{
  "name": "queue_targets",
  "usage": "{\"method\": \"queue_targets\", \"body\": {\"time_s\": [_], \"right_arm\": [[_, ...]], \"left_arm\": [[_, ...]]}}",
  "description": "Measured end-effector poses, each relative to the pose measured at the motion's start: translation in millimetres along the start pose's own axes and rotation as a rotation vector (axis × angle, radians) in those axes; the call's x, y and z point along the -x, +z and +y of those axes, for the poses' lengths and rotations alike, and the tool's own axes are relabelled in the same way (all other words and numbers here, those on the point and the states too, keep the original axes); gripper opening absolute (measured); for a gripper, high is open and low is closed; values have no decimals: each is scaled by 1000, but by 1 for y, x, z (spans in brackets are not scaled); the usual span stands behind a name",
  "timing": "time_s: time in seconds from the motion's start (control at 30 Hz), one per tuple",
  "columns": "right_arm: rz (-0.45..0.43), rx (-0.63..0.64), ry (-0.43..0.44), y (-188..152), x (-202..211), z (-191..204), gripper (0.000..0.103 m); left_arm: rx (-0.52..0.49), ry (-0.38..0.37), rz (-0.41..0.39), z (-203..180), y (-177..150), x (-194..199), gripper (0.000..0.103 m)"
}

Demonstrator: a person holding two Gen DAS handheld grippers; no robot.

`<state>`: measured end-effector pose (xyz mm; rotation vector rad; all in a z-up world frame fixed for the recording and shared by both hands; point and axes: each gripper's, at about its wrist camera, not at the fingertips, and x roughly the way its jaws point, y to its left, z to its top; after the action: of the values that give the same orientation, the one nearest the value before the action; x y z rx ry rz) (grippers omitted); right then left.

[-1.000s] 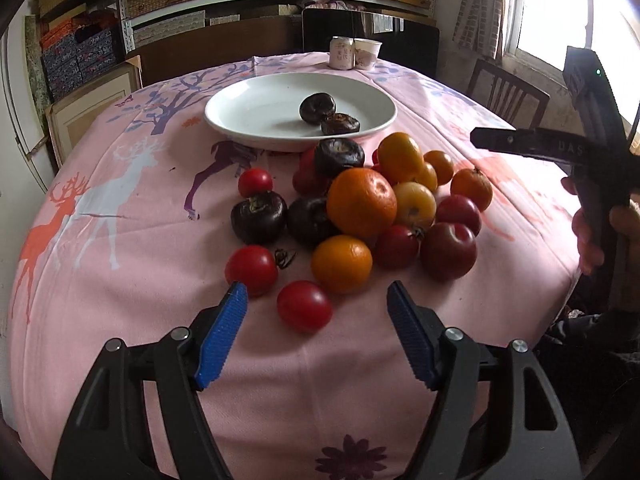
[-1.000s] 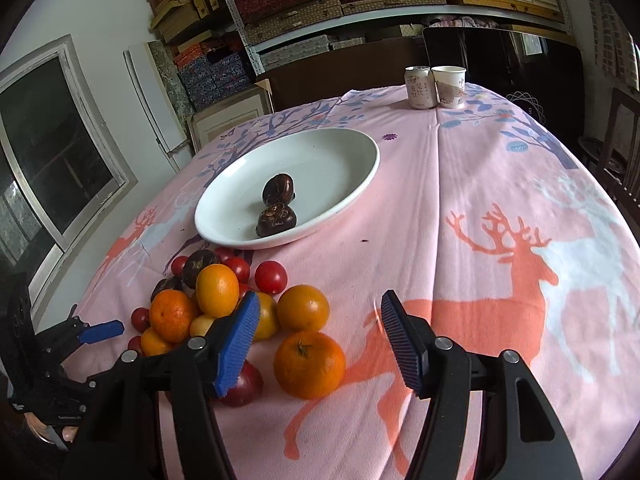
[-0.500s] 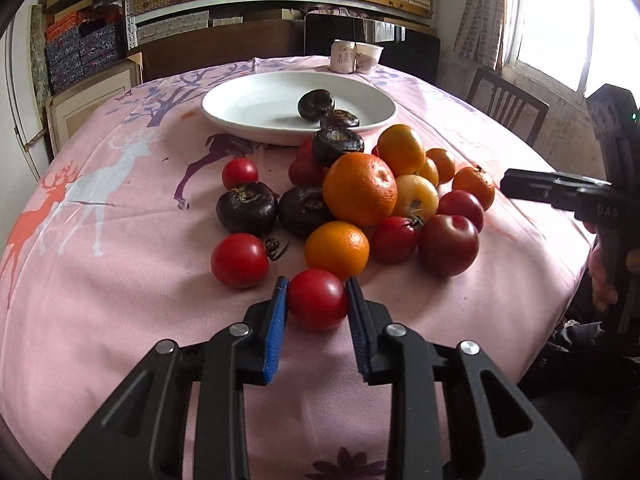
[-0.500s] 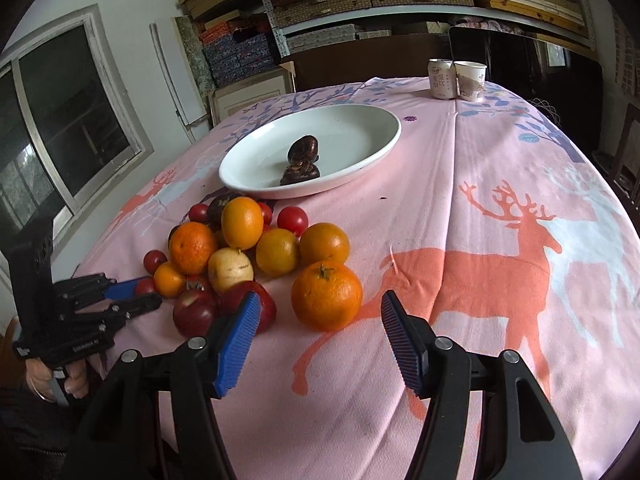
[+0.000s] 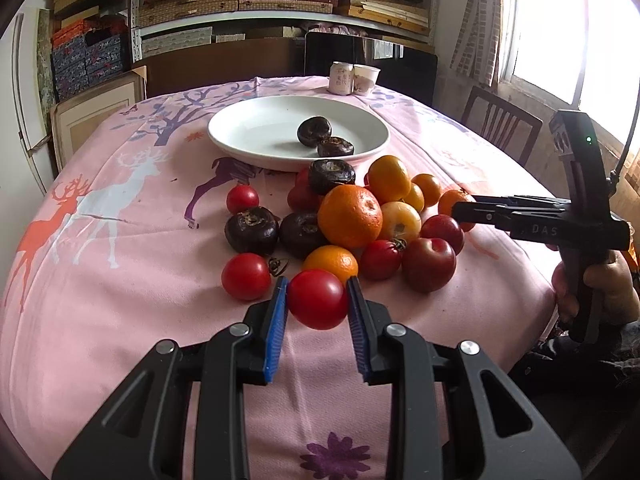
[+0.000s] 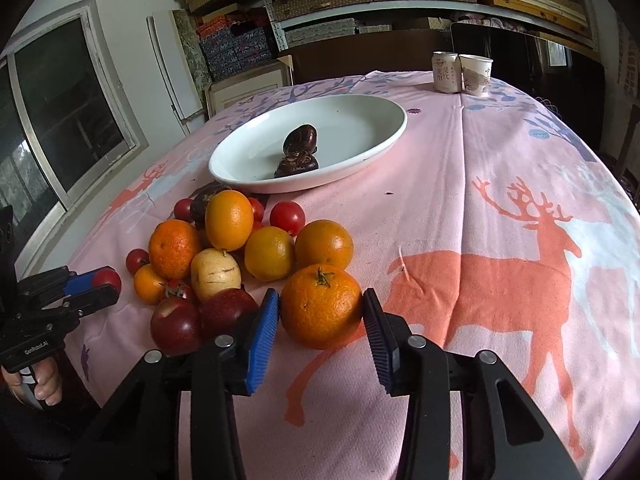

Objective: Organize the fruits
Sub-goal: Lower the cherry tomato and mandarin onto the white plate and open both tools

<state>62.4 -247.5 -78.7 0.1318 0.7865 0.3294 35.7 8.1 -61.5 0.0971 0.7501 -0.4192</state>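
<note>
Blue ribbed pads of the left gripper (image 5: pixel 317 304) are clamped on a smooth, glossy red tomato (image 5: pixel 318 304) at the near edge of the fruit pile. Right gripper (image 6: pixel 320 308) is closing around a dimpled orange (image 6: pixel 322 306), pads about touching its sides. White oval plate (image 6: pixel 360 152) behind holds two wrinkly dark fruits; bare pink tablecloth (image 6: pixel 480 208) lies wide open to the right.

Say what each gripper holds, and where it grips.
Left gripper: shut on a red tomato, pads on its two sides. Right gripper: jaws closing around an orange, pads at its sides; firm hold cannot be told.
</note>
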Motion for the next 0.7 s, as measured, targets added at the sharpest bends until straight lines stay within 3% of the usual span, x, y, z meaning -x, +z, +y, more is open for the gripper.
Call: {"method": "queue_targets", "body": {"time_s": [0.27,0.43,0.6,0.63,0.7], "right_arm": [[-75,-26,46,48,16,-7,43],[-45,-47,72,94,-18,-10,43],[-10,-47,28,127,-60,-10,44],[1,-43,28,131,-68,-10,44],[15,-41,4,136,-77,-11,50]], "left_arm": [[-33,-20,-55,-1,44,-6,28],[-10,-2,-35,8,103,-51,28],[14,14,26,17,149,-103,29],[13,22,45,17,154,-112,30],[16,43,65,18,160,-124,50]]}}
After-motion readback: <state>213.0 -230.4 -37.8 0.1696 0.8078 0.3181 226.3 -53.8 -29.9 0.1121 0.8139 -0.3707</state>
